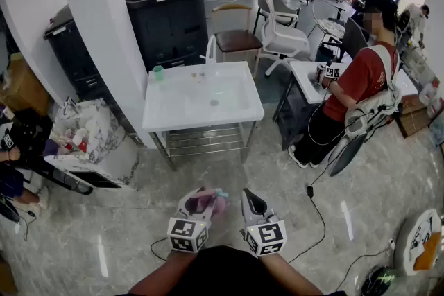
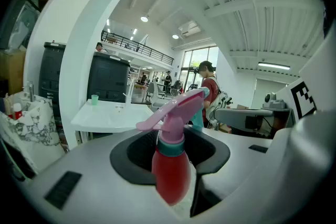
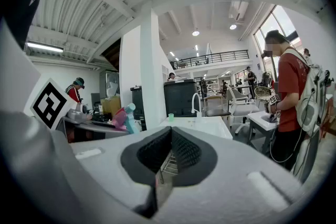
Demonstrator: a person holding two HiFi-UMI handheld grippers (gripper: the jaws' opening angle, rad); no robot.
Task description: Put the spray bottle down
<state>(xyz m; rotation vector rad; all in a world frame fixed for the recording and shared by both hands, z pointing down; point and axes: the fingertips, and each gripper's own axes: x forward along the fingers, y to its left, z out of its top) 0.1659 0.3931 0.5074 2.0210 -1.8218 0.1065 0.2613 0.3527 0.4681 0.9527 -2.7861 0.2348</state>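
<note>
A spray bottle with a red body, teal collar and pink trigger head (image 2: 170, 170) stands upright between the jaws of my left gripper (image 2: 170, 136), which is shut on its body. In the head view the left gripper (image 1: 206, 199) carries the pink bottle (image 1: 210, 200) low over the marble floor, well short of the white sink table (image 1: 239, 107). My right gripper (image 1: 252, 202) is just to its right, shut and empty. The right gripper view shows its pads (image 3: 157, 155) meeting at the right gripper (image 3: 169, 152), with the bottle's head (image 3: 123, 118) off to the left.
A small green cup (image 1: 158, 72) and a faucet (image 1: 210, 52) are on the sink table. A white column (image 1: 104, 31) and a bagged bin (image 1: 87, 135) stand to the left. A person in a red shirt (image 1: 354, 80) stands at the right. A cable (image 1: 320, 218) crosses the floor.
</note>
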